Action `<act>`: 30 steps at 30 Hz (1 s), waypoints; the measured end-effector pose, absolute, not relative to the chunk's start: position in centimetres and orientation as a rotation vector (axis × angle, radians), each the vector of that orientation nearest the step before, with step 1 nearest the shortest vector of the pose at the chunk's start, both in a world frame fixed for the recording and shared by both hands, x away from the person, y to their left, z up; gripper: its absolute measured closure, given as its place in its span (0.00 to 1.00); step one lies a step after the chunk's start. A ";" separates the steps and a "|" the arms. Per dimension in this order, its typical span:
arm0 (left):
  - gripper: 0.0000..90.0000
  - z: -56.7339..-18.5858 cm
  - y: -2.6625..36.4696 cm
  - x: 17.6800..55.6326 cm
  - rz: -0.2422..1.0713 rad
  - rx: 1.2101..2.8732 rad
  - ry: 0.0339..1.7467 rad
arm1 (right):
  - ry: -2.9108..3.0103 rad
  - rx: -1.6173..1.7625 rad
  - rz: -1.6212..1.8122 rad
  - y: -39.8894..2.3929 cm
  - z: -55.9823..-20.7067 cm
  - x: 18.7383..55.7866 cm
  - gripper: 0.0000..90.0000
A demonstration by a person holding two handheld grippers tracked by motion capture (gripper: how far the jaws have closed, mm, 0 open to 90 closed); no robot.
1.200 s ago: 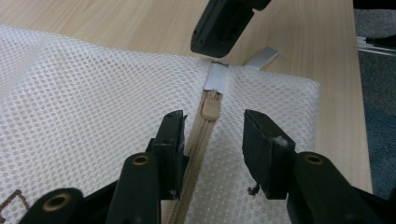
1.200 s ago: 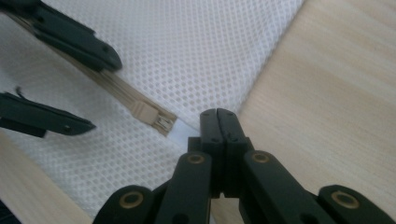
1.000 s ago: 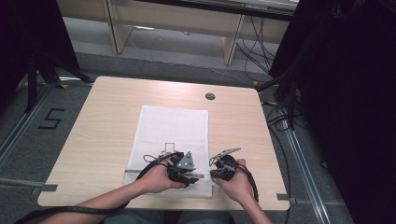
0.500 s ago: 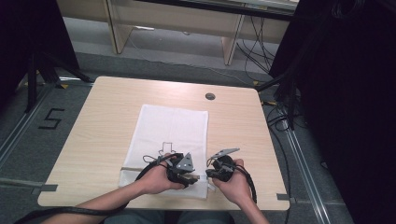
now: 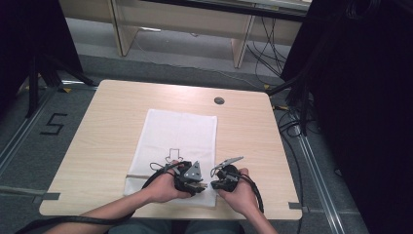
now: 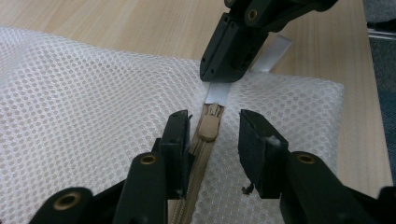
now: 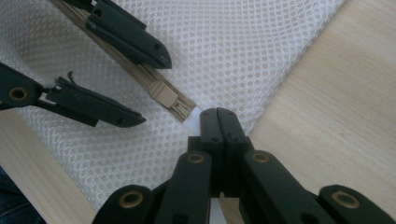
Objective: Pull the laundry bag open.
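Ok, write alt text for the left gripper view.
The left gripper, which has just been closing, straddles a tan zipper pull on a white mesh bag without touching it. Beyond it, the right gripper is shut on a white tab at the zipper's end, over a wooden table.

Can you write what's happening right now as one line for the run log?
left tongs: closing around zipper pull, not gripping | right tongs: shut on white tab | mesh bag: flat on table
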State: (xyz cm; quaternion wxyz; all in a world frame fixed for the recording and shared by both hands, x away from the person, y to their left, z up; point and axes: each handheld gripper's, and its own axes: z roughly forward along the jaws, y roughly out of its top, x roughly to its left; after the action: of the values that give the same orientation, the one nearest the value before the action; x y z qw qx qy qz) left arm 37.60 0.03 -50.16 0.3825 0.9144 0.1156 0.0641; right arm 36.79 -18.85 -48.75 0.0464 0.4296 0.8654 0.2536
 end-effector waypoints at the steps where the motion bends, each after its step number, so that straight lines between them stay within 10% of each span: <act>1: 0.72 -50.1 0.0 37.6 0.162 2.332 0.294 | 2.642 1.312 0.774 -18.9 -48.8 36.8 1.00; 30: 0.90 -49.6 -1.3 37.9 0.184 2.448 0.240 | 2.631 1.329 0.750 -18.6 -48.7 36.6 1.00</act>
State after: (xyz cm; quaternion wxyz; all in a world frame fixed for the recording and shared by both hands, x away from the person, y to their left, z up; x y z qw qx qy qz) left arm 37.92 -1.31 -49.63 0.3309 0.9365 0.0919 0.0703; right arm 36.60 -18.59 -48.74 0.0501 0.4365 0.8639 0.2464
